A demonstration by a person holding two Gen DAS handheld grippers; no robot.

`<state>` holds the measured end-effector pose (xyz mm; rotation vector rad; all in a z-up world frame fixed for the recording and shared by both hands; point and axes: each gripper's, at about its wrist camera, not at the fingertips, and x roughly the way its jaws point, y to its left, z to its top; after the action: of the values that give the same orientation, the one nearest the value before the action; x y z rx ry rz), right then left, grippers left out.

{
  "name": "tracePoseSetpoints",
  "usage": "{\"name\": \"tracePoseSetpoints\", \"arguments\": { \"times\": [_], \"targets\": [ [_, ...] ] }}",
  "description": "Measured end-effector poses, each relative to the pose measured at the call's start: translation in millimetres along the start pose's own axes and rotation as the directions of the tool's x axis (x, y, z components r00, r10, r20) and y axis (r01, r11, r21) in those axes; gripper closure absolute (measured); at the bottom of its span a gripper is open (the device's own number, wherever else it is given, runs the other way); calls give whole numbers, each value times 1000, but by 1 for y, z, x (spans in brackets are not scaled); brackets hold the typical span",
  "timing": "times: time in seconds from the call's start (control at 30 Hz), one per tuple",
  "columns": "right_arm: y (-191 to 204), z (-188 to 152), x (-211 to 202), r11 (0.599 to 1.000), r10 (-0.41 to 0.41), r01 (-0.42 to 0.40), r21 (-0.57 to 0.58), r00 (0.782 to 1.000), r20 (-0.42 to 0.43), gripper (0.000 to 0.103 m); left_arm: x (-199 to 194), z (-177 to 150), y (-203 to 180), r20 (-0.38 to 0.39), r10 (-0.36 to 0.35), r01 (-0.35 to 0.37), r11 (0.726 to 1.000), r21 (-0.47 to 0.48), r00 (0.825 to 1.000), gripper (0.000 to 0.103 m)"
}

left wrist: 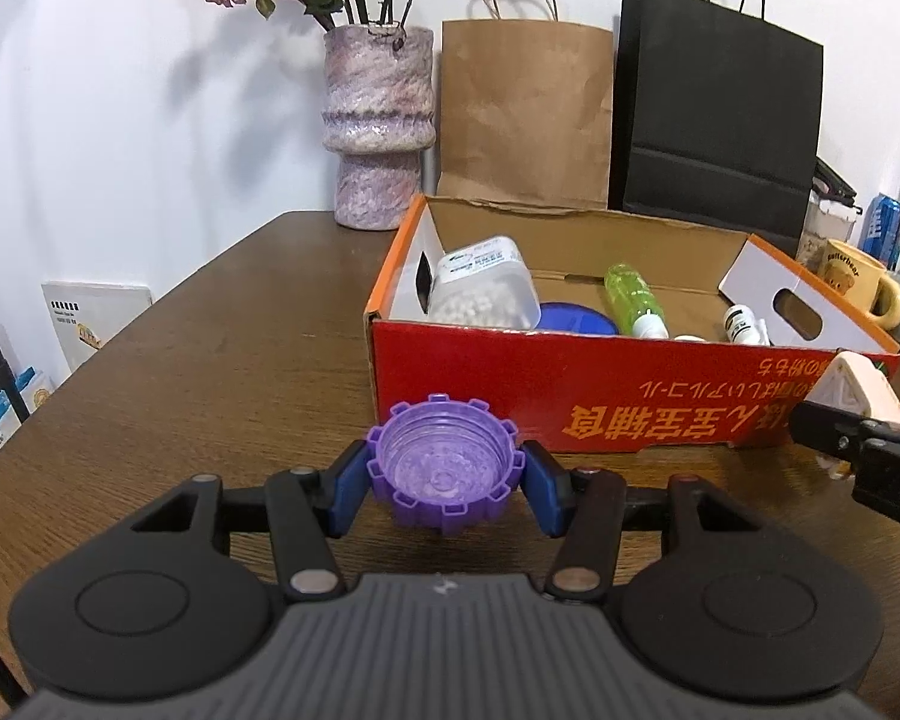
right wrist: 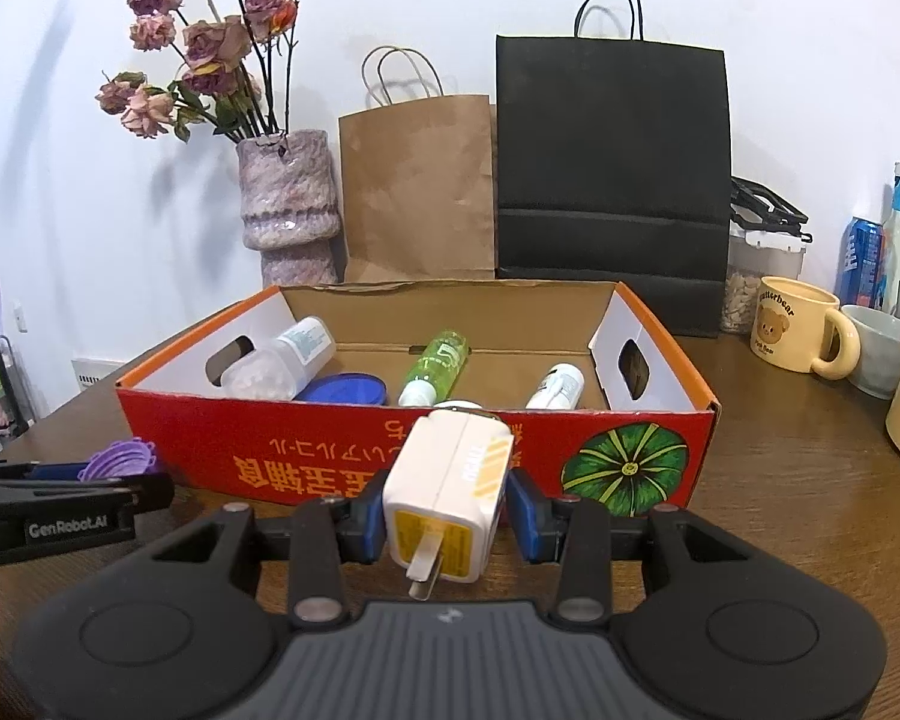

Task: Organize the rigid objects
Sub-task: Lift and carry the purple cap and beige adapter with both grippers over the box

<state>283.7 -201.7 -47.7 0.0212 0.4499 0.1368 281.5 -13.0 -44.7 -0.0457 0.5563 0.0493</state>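
My left gripper point(left wrist: 444, 480) is shut on a purple ridged cap point(left wrist: 443, 468), held open side up just above the table, in front of the red cardboard box point(left wrist: 570, 384). My right gripper point(right wrist: 444, 510) is shut on a white charger plug point(right wrist: 447, 492), prongs pointing back at the camera, in front of the box point(right wrist: 330, 456). The box holds a clear jar of white beads point(right wrist: 276, 360), a blue lid point(right wrist: 345, 390), a green bottle point(right wrist: 438, 360) and a small white bottle point(right wrist: 558, 387). The purple cap also shows at the left of the right wrist view point(right wrist: 123, 459).
A pink vase with dried roses point(right wrist: 288, 204), a brown paper bag point(right wrist: 417, 186) and a black paper bag point(right wrist: 612, 180) stand behind the box. A yellow bear mug point(right wrist: 795, 330), a grey bowl point(right wrist: 879, 348), a can and bottles stand at the right on the wooden table point(left wrist: 210, 348).
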Motion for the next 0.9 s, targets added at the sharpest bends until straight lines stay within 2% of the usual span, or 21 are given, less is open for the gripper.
{"name": "tracePoseSetpoints", "arguments": {
  "times": [0.37, 0.9],
  "targets": [
    [0, 5, -8, 1000, 12, -12, -7, 999, 38, 64, -19, 1, -12, 63, -9, 8, 1000, 29, 998, 48],
    [-7, 19, -16, 1000, 28, -27, -16, 992, 127, 64, -25, 23, -32, 134, -19, 13, 999, 44, 991, 48]
  ]
}}
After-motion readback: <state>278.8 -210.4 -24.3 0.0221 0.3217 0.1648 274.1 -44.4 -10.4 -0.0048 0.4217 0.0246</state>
